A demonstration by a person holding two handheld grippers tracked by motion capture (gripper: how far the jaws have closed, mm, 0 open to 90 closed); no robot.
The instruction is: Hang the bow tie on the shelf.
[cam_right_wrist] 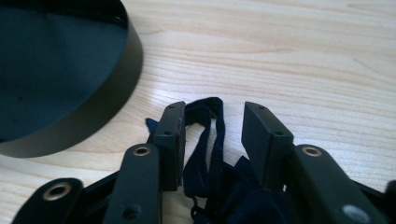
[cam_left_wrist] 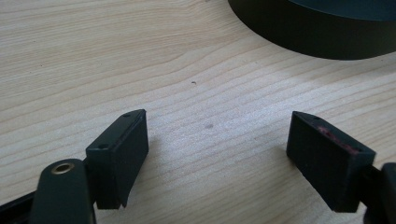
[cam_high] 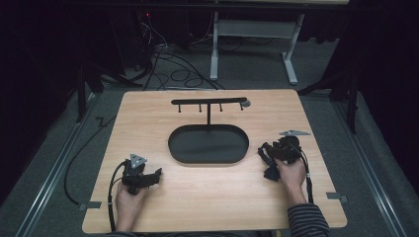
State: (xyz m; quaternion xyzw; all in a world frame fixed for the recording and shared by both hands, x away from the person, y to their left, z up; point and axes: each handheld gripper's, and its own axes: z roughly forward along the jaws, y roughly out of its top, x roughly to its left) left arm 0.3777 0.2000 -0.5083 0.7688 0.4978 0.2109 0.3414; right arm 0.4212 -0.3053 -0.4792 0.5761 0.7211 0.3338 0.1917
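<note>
Right gripper view puts a dark blue fabric strap (cam_right_wrist: 205,154) between the jaws of the right hand-held gripper (cam_right_wrist: 212,135), half-closed, pads not yet pressing. It looks soft, light and limp; its loop is the best hold. At ten o'clock, the black oval tray (cam_right_wrist: 70,126) is empty. Left hand-held gripper (cam_left_wrist: 215,140) rests spread over bare counter (cam_left_wrist: 140,56).

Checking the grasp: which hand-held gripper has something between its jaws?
The right hand-held gripper: a dark blue cloth lies between its jaws. The left hand-held gripper has only bare table between its wide-open jaws.
</note>
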